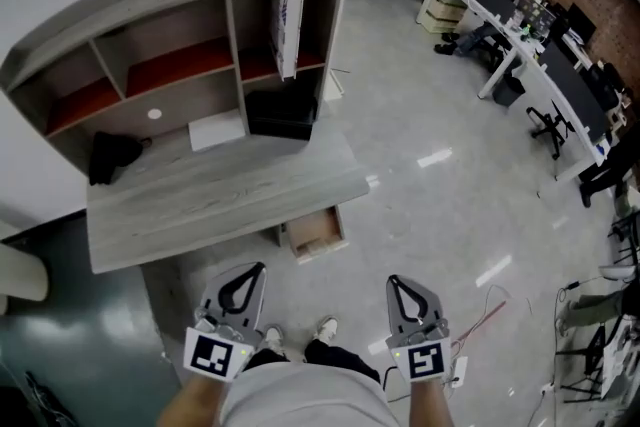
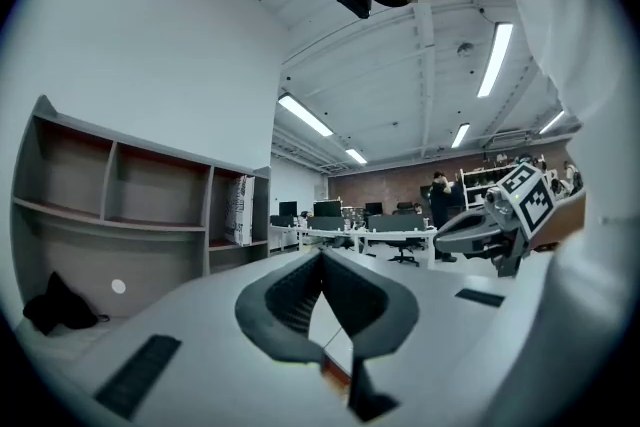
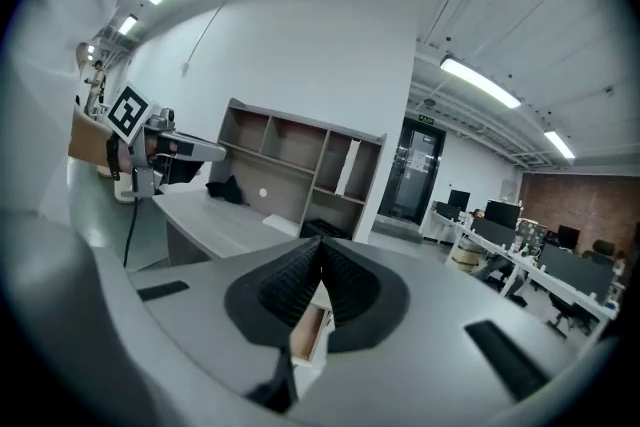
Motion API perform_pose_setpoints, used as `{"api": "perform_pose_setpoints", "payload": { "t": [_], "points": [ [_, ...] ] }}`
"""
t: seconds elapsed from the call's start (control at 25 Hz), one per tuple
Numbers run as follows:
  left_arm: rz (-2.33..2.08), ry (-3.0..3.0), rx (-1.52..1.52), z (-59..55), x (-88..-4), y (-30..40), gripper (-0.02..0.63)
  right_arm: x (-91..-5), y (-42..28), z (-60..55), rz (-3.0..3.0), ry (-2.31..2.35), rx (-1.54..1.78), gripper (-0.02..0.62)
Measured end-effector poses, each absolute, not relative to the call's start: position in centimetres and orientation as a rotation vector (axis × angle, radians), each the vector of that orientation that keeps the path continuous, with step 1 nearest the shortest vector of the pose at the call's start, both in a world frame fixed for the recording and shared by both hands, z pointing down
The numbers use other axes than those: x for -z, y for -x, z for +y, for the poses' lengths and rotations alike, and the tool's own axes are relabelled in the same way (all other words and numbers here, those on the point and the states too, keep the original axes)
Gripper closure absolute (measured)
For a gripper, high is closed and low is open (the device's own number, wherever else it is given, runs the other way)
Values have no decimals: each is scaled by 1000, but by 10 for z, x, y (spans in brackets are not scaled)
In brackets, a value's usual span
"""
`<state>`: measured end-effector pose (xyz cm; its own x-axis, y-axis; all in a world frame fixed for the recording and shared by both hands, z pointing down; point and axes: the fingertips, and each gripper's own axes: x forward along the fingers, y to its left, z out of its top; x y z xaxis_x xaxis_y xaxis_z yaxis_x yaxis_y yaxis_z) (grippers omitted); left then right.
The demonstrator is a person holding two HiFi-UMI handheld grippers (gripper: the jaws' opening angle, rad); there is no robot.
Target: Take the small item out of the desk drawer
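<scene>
- Low in the frame, our left hand-held gripper (image 1: 255,271) and right hand-held gripper (image 1: 394,283) are both clenched on nothing.
- The drawer (image 1: 315,231) stands open at frame centre, under the counter (image 1: 220,195); we cannot make out the item inside.
- By our reckoning, reaching, grasping and lifting out are all left to do.

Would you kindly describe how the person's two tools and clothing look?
The pale grey left tool and pale grey right tool each have black ribbed pads and a white cube with a black square marker. The person wears a light top, dark trousers and white shoes.
</scene>
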<state>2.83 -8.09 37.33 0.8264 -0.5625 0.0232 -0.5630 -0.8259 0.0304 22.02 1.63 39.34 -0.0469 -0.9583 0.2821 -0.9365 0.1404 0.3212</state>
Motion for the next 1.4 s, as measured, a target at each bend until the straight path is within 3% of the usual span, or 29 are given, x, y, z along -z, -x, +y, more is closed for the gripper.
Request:
{"api": "perform_pose_setpoints", "payload": {
  "t": [0.52,0.64,1.4],
  "points": [
    [-1225,-2776,-226,-77,-421,-17,589,-536,-241,-49,-2092,-1368,-20,568],
    [-1270,-2741,-243,-79,-426,-22,589,-571,-241,-68,-2085,-1250,-11,499],
    [-1485,-2391,-429,-42,-512,10,589,-847,-221,-107,-1852,-492,-4,406]
  ]
}}
